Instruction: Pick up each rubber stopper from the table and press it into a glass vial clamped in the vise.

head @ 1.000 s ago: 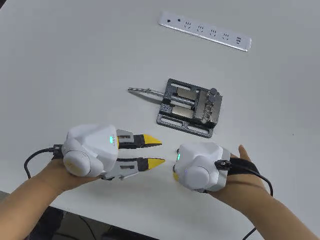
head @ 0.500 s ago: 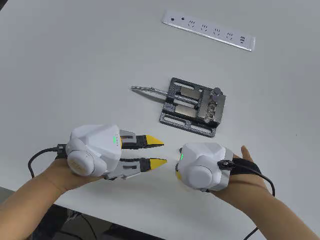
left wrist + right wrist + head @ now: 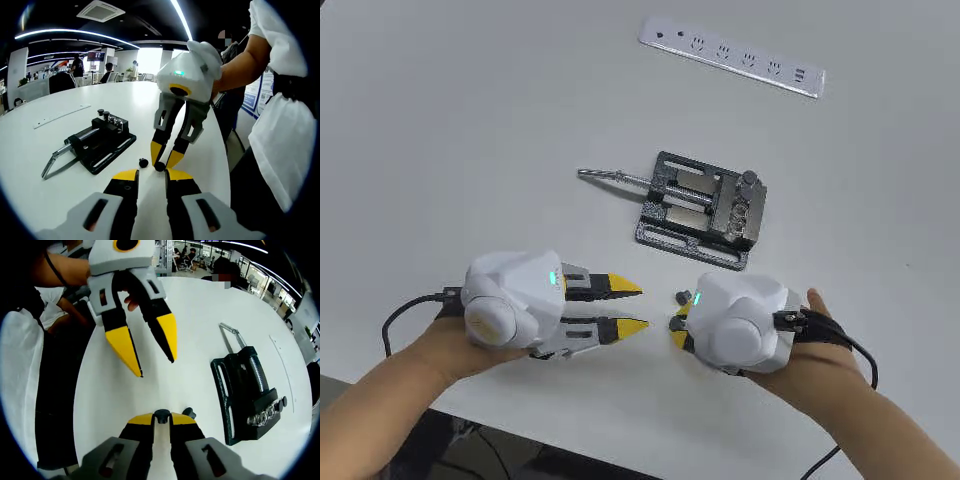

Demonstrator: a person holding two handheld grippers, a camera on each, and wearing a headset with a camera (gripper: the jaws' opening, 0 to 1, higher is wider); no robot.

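One rubber stopper (image 3: 161, 414) sits on the table (image 3: 470, 150), pinched between the yellow tips of the right gripper (image 3: 164, 163), whose jaws are almost together on it. A second stopper (image 3: 143, 162) lies loose just beside it. In the head view the vise (image 3: 688, 245), with its row of glass vials (image 3: 741, 213), is at 12 o'clock from them (well apart). The left gripper (image 3: 644, 306), at 9 o'clock, is part-open and empty. A power strip (image 3: 732, 57) lies beyond the vise.
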